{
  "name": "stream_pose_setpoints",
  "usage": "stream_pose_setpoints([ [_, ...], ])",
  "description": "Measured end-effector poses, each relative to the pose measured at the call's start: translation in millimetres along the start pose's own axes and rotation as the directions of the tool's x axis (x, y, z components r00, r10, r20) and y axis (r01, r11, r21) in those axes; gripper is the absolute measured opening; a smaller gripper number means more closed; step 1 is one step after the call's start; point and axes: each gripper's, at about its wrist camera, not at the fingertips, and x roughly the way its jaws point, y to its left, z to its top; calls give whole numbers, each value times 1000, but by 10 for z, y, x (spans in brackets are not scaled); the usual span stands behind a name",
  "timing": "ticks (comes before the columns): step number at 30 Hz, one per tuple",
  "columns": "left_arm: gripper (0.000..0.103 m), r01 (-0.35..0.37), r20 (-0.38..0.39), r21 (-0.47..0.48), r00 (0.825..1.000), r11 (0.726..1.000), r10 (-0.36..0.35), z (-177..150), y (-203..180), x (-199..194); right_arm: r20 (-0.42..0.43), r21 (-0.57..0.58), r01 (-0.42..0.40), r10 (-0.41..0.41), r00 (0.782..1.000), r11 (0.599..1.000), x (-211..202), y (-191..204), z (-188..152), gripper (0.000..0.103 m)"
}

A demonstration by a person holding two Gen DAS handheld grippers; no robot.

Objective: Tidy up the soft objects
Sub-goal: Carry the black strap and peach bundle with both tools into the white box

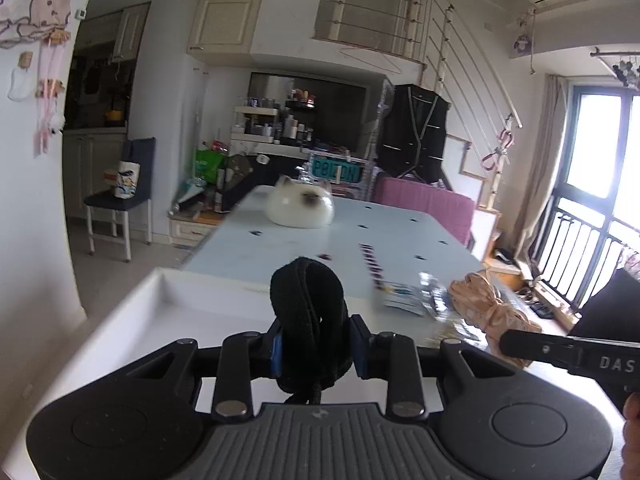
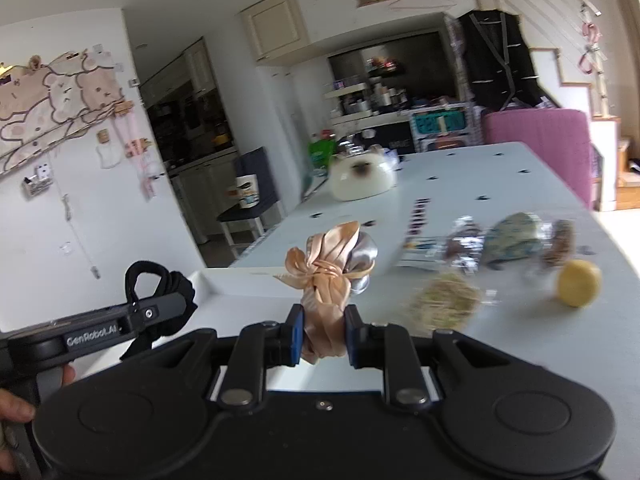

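Black band (image 1: 306, 312) is pinched in the left gripper (image 1: 316, 350), peach scrunchie (image 2: 326, 276) clamped in the right gripper (image 2: 322, 338), both held above the white tray (image 1: 168, 300); I'd keep both grips firm, lower right into the tray, then let go; don't snag that dangling strap.

The right claw (image 2: 322, 336) is squeezing a shiny peach bow (image 2: 326, 276) above the desk (image 2: 460, 176), while the left claw (image 2: 160, 308) is holding a black band (image 2: 160, 280) beside it

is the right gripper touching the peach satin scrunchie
Touching. The right wrist view shows the right gripper with both blue pads pressed against the peach satin scrunchie, pinching its lower part and holding it above the table.
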Motion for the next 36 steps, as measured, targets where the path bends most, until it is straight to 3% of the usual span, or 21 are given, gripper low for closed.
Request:
stream_pose_setpoints([
  [3, 33, -11, -15, 34, 1000, 999, 12, 121, 232, 83, -12, 6, -30, 30, 999, 1000, 189, 183, 59, 22],
  [11, 33, -14, -143, 48, 989, 999, 21, 422, 884, 542, -92, 78, -69, 76, 993, 995, 920, 647, 202, 22],
  [22, 34, 16, -331, 52, 944, 999, 2, 556, 1410, 1247, -277, 200, 8, 49, 960, 980, 1936, 1054, 181, 22],
  [30, 34, 9, -413, 43, 911, 999, 10, 496, 1584, 1589, -329, 233, 41, 39, 944, 972, 2188, 1093, 84, 22],
  [33, 36, 5, -422, 50, 906, 999, 16, 472, 1596, 1639, -332, 253, 41, 47, 942, 967, 2228, 1074, 84, 23],
  [36, 45, 15, -423, 39, 906, 999, 3, 452, 1601, 1665, -339, 258, 34, 57, 939, 966, 2257, 1067, 78, 28],
])
